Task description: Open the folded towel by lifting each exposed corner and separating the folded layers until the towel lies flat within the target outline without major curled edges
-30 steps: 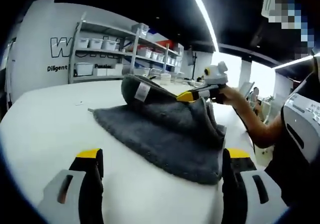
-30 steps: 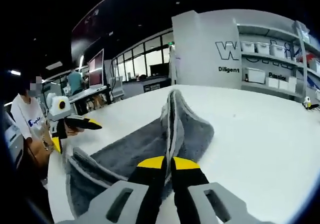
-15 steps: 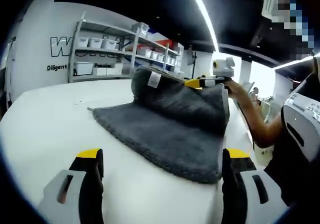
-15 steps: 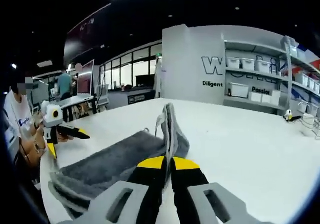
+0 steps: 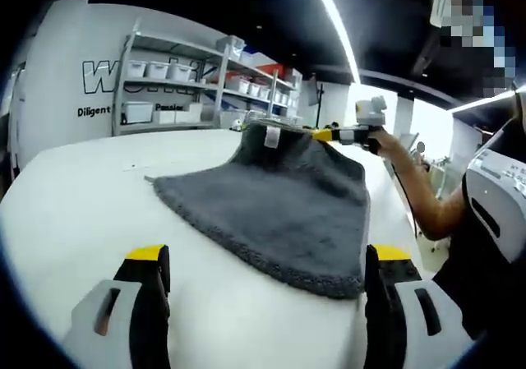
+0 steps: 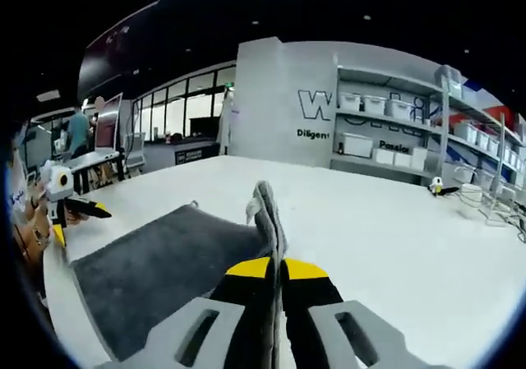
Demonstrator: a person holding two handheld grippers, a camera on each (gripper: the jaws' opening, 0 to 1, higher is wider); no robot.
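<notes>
Towel [image 5: 279, 205] dark grey (white tag [image 5: 272, 136]); table [image 5: 74, 196] white; gripper tips yellow.

Bright ceiling strip light [image 5: 333, 20], fisheye-warped edges, slight blur.

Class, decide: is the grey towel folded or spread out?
Mostly spread: the towel lies in one layer on the table, one corner held up by the right gripper.

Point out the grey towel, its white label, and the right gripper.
grey towel [image 5: 271, 213], left gripper view, middle of the spread pile.
white label [image 5: 271, 136], left gripper view, tag on the lifted edge.
right gripper [image 6: 276, 264], right gripper view, between the yellow tips shut on the towel.
</notes>
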